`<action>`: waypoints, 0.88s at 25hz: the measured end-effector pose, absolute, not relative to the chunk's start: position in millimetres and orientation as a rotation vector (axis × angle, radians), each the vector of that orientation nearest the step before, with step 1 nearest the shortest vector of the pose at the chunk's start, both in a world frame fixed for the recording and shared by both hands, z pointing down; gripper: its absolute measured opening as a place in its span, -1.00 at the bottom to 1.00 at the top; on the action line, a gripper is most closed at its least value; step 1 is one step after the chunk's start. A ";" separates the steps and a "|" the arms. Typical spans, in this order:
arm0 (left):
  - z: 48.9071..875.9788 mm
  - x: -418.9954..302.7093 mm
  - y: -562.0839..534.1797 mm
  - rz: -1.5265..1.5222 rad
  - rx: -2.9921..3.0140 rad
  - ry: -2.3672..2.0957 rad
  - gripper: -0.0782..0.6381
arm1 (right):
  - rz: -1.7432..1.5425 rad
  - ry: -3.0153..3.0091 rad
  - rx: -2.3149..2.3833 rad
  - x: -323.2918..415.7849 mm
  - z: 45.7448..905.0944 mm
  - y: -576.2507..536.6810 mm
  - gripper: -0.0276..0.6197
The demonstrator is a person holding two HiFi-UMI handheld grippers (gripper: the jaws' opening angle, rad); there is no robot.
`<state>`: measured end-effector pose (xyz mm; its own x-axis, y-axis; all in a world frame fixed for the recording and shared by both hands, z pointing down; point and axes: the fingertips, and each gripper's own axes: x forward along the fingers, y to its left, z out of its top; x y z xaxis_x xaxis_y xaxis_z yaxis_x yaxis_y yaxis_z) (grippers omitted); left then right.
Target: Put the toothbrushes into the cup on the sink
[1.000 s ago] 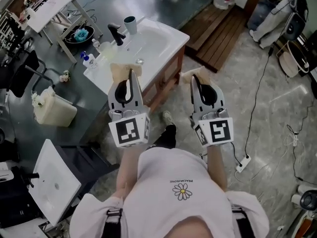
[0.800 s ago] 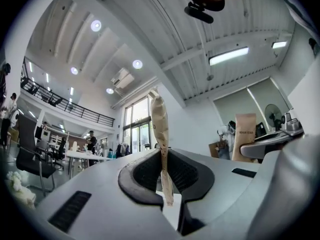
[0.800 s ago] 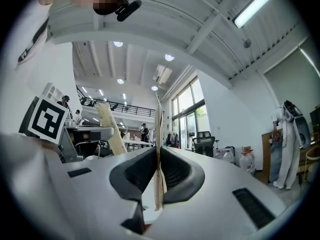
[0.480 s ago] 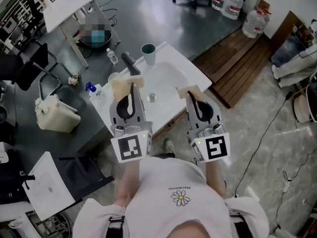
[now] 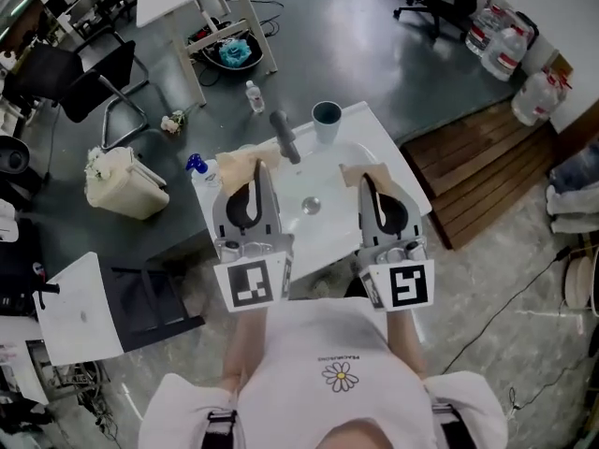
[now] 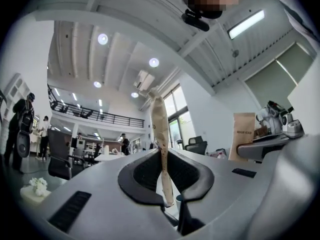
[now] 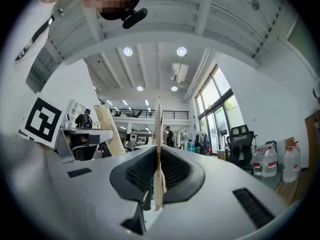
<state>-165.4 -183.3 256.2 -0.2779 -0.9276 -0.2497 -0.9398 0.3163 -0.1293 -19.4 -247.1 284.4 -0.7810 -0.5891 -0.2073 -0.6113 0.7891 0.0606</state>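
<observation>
Sink (image 5: pixel 323 168) now sits under left tongs (image 5: pixel 254 165) and right tongs (image 5: pixel 365 178), both pinching paper (image 6: pixel 161 134).

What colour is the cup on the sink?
Dark teal. The small round cup on the white sink shows best in the head view.

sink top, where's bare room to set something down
Bare: the basin around the drain, between left gripper and right gripper, and the rim right of the cup. Crowded: back left, with faucet and blue bottle. Each gripper's tan paper packet covers a side rim.
</observation>
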 end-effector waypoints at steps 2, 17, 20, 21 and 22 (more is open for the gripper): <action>254.1 -170.6 -184.5 0.098 -1.618 2.372 -0.67 | 0.191 2.793 -0.906 -23.2 278.0 -260.1 -0.84; 244.9 -178.9 -182.6 -0.043 -1.159 2.637 -0.67 | 0.217 2.843 -0.552 -45.6 255.7 -338.2 -0.84; 248.0 -176.9 -185.0 -0.056 -1.130 2.653 -0.67 | 0.212 2.850 -0.508 -50.8 257.1 -342.9 -0.84; 249.3 -176.7 -185.5 -0.060 -1.122 2.658 -0.67 | 0.208 2.852 -0.497 -51.9 257.6 -343.8 -0.84; 250.4 -176.6 -185.7 -0.062 -1.114 2.662 -0.67 | 0.202 2.854 -0.488 -52.7 258.0 -344.5 -0.84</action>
